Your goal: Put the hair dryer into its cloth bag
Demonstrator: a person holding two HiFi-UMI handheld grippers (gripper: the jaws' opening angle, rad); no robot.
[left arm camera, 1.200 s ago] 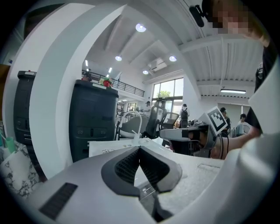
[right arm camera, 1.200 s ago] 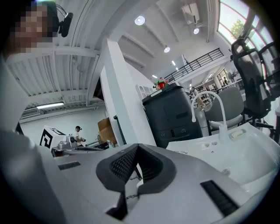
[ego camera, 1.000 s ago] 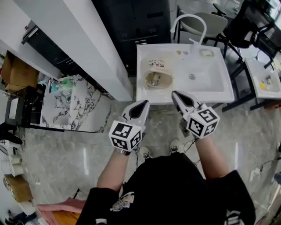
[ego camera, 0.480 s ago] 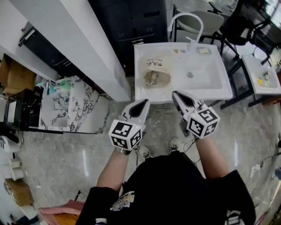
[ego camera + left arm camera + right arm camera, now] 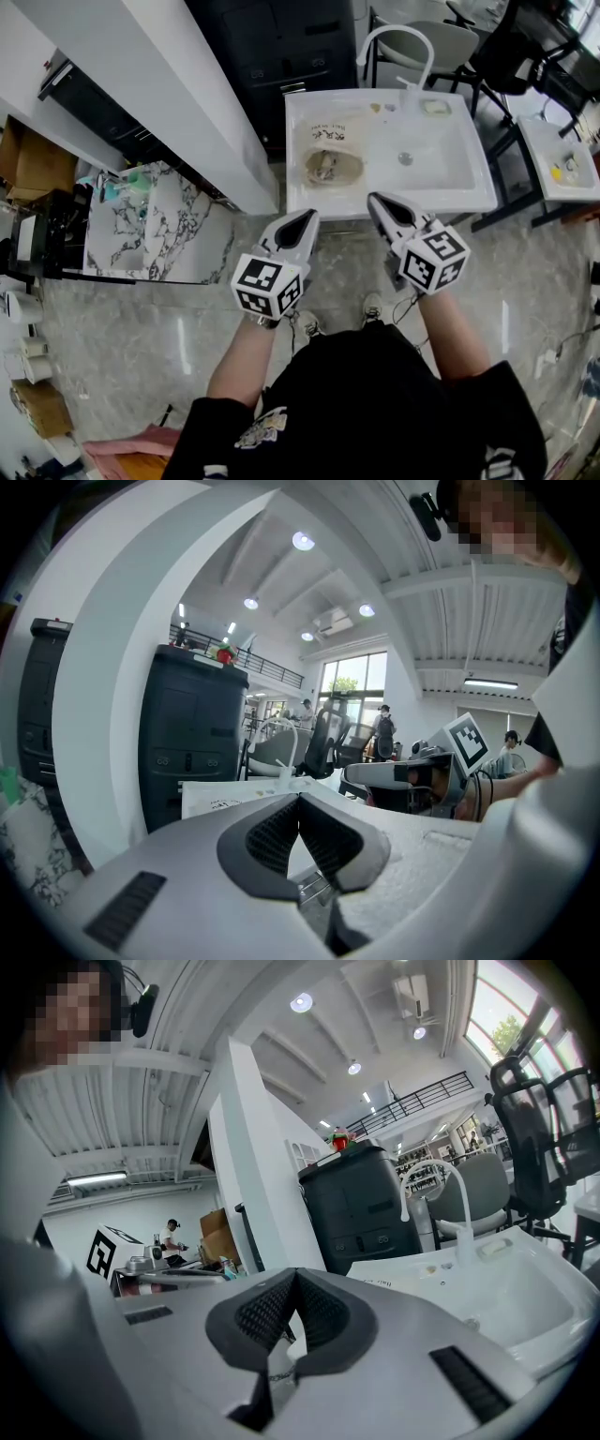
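A beige cloth bag [image 5: 332, 155] with dark print lies on the left part of a white sink top [image 5: 450, 192], its mouth facing me. Something grey-brown shows in the mouth; I cannot tell what it is. My left gripper [image 5: 309, 217] is shut and empty, level with the sink's near edge and just below the bag. My right gripper [image 5: 375, 199] is shut and empty too, at the near edge beside it. In the left gripper view the jaws [image 5: 300, 799] are closed, with the right gripper [image 5: 441, 761] alongside. The right gripper [image 5: 292, 1274] also shows closed jaws in its own view.
A white arched tap [image 5: 398, 47] and a drain [image 5: 405, 159] belong to the sink. A white pillar [image 5: 178, 94] and a dark cabinet [image 5: 281, 47] stand behind on the left. A marble-patterned table [image 5: 150, 220] is at the left, with chairs and a small white table [image 5: 562, 169] at the right.
The sink and bag sit slightly further left in the head view. Both grippers stay where they were, shut.
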